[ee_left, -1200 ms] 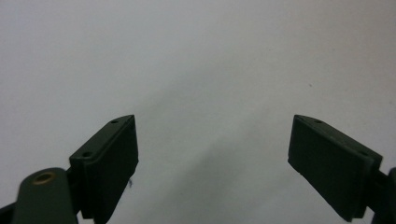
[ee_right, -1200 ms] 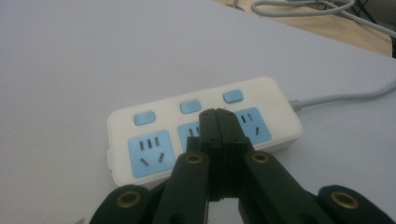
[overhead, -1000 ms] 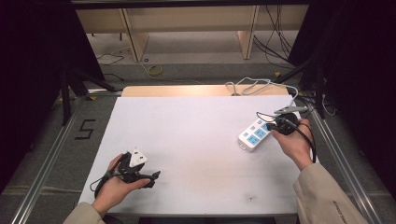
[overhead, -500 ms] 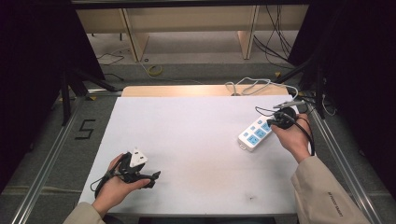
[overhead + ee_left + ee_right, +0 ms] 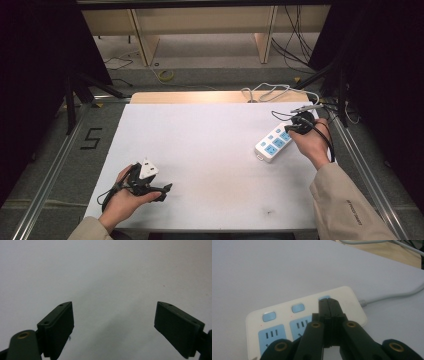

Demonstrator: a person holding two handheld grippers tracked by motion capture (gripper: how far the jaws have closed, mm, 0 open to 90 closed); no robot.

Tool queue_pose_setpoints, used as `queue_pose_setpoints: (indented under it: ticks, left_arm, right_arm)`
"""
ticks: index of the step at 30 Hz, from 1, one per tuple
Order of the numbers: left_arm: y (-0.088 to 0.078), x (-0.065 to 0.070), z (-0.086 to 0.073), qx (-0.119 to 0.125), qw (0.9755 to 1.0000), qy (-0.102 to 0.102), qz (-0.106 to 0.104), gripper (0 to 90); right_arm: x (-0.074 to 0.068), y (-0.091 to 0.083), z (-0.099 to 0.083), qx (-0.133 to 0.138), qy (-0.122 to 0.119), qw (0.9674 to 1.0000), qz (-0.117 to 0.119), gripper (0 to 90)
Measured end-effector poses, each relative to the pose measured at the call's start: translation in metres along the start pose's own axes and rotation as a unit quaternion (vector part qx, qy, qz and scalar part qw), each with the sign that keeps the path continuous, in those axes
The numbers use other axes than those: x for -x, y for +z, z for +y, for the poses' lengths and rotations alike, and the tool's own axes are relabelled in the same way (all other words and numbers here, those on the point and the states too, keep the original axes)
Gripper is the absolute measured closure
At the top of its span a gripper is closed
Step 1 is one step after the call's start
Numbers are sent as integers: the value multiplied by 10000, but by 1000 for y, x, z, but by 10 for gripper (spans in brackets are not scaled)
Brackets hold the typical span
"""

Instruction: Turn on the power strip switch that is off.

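My right gripper (image 5: 328, 301) has its jaws pressed together with nothing between them, tips over the power strip (image 5: 275, 142) at the switch button (image 5: 324, 298) nearest the cord end. The strip lies flat near the right edge of the white table (image 5: 210, 150). My left gripper (image 5: 150, 186) rests low at the near left, jaws wide and empty.
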State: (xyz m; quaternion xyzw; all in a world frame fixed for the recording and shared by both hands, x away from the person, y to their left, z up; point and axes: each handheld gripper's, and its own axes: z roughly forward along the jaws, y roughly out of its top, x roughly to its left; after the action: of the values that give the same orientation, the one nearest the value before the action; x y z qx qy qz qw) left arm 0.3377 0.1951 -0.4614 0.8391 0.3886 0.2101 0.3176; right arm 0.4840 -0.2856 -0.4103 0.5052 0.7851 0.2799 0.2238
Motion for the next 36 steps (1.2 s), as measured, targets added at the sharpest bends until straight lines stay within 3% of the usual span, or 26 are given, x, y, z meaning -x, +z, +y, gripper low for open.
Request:
queue_pose_setpoints:
  ticks: [18,36]
  left_arm:
    - [0,0,0,-4,10000,40,-4,156]
    - [1,2,1,-10,10000,44,-60,157]
  right_arm:
    - [5,12,1,-142,104,9998,-16,900]
    - [6,18,15,-198,109,9997,-12,900]
